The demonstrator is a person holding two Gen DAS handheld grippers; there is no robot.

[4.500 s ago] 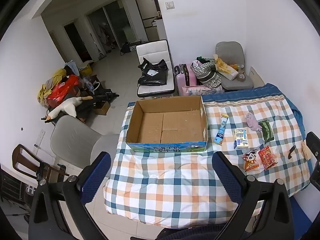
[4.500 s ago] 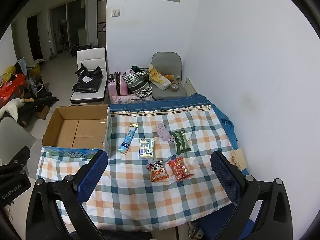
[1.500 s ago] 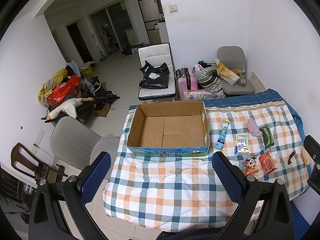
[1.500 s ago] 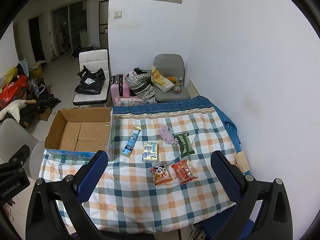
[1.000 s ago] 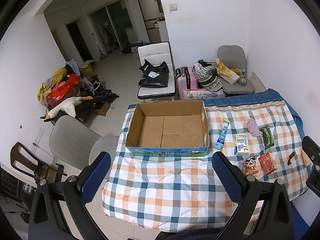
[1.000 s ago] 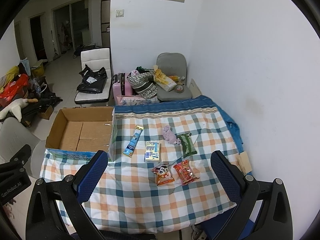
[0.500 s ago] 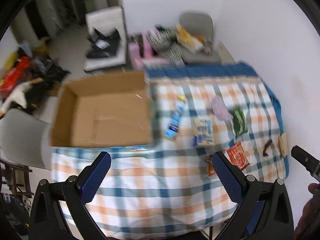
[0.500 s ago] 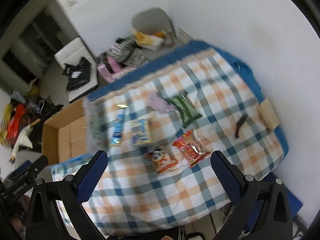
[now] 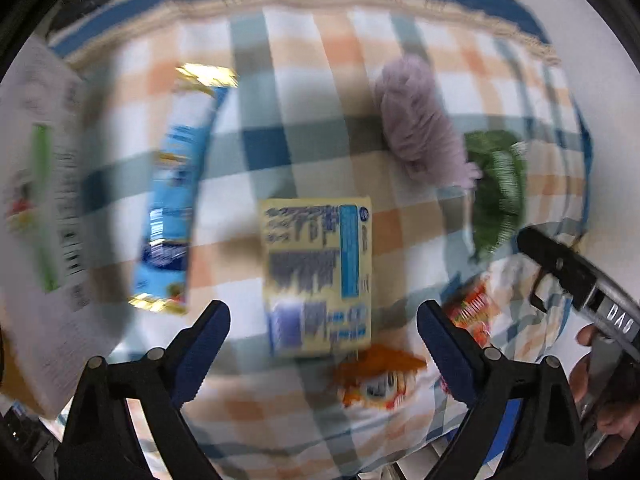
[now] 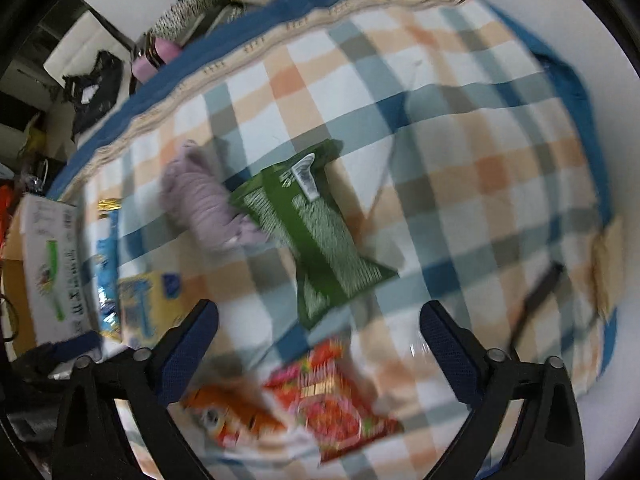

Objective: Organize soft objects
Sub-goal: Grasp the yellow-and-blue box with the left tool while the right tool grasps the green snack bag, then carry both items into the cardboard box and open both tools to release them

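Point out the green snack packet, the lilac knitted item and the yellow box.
green snack packet (image 10: 320, 236), right wrist view, middle of its printed face
lilac knitted soft item (image 9: 416, 120), left wrist view, its bulky middle
yellow rectangular box (image 9: 318, 272), left wrist view, centre of top face

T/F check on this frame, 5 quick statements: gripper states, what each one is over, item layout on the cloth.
1. Both grippers are open and hold nothing. True: the left gripper and right gripper each show spread, empty fingers.
2. The left gripper is lined up with the yellow pack. True.
3. The green pack is already in the box. False: it lies on the checked cloth, ahead of the right gripper.
4. The purple toy lies apart from the green pack. False: the two touch or overlap.
5. The blue tube lies right of the yellow pack. False: it lies to its left.
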